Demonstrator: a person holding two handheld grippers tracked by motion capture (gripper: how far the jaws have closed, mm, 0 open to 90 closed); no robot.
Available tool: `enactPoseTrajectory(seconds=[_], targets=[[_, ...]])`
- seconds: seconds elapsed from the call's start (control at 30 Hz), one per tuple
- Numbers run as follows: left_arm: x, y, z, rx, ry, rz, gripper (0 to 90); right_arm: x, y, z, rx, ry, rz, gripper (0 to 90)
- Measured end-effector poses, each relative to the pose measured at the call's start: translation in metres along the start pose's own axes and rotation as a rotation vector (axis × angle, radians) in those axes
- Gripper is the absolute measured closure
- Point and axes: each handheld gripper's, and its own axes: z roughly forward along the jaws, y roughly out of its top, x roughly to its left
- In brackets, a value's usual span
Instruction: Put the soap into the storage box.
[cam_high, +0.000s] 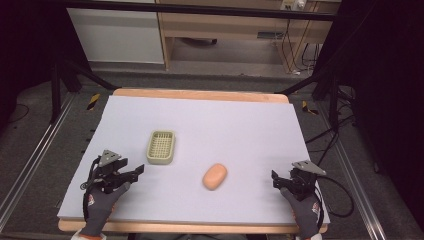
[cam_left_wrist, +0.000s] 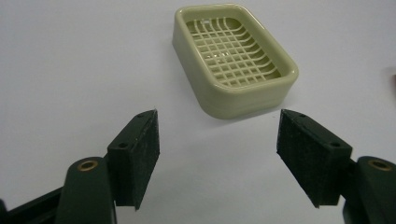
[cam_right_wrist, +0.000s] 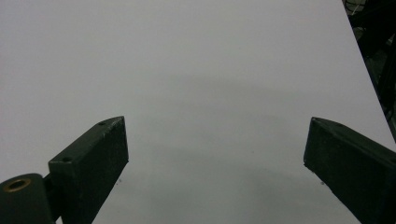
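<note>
A cream soap dish (cam_high: 161, 147) with a grid bottom sits left of the table's middle, with nothing in it. An orange oval soap bar (cam_high: 215, 176) lies on the white sheet to its right and nearer me. My left gripper (cam_high: 138, 171) is open at the left, its jaws pointing toward the dish (cam_left_wrist: 233, 58), which lies just beyond them with its grid bare. My right gripper (cam_high: 276, 180) is open at the right front, well right of the soap; between its jaws I see bare sheet (cam_right_wrist: 205, 93).
A white sheet (cam_high: 240, 125) covers the wooden table (cam_high: 200, 94), whose rim shows at the back and front. Black frame legs and cables stand on the floor at both sides. The sheet's right edge (cam_right_wrist: 362, 70) runs close to my right gripper.
</note>
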Motion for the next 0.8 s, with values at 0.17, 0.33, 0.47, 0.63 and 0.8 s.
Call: enactPoseTrajectory(seconds=[0.17, 0.33, 0.47, 0.63, 0.8], targets=[[-0.007, 0.001, 0.003, 0.016, -0.022, 0.019, 28.7, 0.001, 0.0, 0.0, -0.003, -0.001, -0.002, 6.7], [-0.014, 0.002, 0.004, 0.012, -0.03, 0.026, 28.6, 0.002, 0.0, 0.0, -0.004, -0.002, -0.004, 6.7], [-0.018, 0.003, 0.004, 0.008, -0.033, 0.028, 28.6, 0.003, 0.0, 0.0, -0.006, 0.001, 0.001, 6.7], [-0.022, 0.004, 0.005, 0.006, -0.042, 0.033, 28.3, 0.004, 0.0, 0.0, -0.005, 0.007, -0.004, 6.7], [-0.026, 0.006, 0.006, 0.0, -0.049, 0.032, 28.2, 0.005, 0.0, 0.0, -0.006, 0.007, -0.006, 6.5]])
